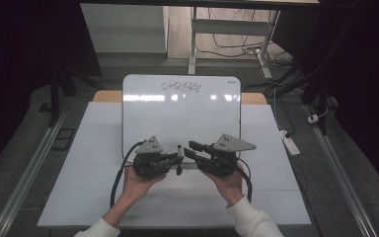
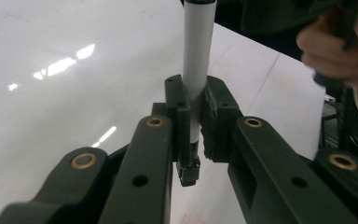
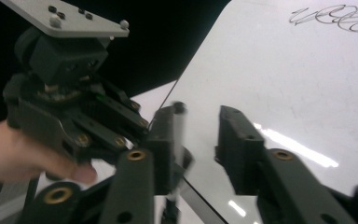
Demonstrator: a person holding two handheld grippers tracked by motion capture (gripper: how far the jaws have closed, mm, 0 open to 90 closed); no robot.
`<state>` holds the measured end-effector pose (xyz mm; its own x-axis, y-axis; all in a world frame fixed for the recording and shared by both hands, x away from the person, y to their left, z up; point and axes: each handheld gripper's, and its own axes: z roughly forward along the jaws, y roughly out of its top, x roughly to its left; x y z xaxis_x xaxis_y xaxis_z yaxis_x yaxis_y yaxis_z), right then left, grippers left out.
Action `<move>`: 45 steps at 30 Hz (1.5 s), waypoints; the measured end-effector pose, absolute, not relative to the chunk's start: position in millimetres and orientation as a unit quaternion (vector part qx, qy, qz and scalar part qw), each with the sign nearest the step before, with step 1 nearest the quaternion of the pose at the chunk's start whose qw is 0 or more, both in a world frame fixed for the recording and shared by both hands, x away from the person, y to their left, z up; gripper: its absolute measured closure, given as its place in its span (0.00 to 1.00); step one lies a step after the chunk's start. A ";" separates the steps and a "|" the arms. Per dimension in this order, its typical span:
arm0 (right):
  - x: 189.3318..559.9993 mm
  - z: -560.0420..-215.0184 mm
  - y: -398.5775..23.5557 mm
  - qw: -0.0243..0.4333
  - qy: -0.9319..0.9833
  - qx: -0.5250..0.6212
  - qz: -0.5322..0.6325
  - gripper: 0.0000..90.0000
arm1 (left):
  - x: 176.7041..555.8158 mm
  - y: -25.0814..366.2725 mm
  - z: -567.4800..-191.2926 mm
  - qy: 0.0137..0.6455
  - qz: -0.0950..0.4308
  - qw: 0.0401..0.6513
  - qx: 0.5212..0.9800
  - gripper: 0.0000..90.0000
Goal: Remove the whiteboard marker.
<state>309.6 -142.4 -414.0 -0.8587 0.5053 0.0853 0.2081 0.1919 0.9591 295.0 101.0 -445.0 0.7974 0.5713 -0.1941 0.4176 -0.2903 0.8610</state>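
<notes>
Gripping: left tool (image 2: 195,135) pinched the marker (image 2: 198,70) upright over the whiteboard (image 1: 177,118).
Right tool (image 3: 198,140): jaws spread, empty, beside the marker.
Risk: marker might slip if bumped.

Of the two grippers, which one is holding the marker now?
The left gripper: its jaws clamp the white marker upright. The right gripper has jaws standing apart, pressing on nothing.

Nothing legible appears anywhere. The white rectangular whiteboard (image 1: 181,111) carries only a black looping marker scribble (image 1: 180,87) near its top edge, forming no readable letters or numbers.
</notes>
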 end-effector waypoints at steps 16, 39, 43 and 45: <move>333.6 -433.9 -182.5 0.044 0.831 0.158 0.531 0.53 | 287.7 105.6 -443.3 0.261 0.023 0.524 0.811 0.90; 319.7 -460.5 -141.4 -0.084 0.881 0.033 0.464 0.75 | 288.2 94.9 -448.3 0.181 -0.038 0.530 0.828 0.90; 318.0 -461.9 -138.6 -0.091 0.886 0.021 0.454 0.82 | 289.1 94.1 -448.9 0.173 -0.045 0.530 0.829 0.90; 317.8 -462.3 -137.9 -0.092 0.886 0.019 0.454 0.82 | 289.4 93.8 -449.5 0.169 -0.047 0.528 0.831 0.90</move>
<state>317.8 -137.9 -462.3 -0.9824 -0.0506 0.1799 0.1164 0.5876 0.8007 289.4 93.8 -449.5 0.9386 0.2310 -0.2564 0.3303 -0.3863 0.8612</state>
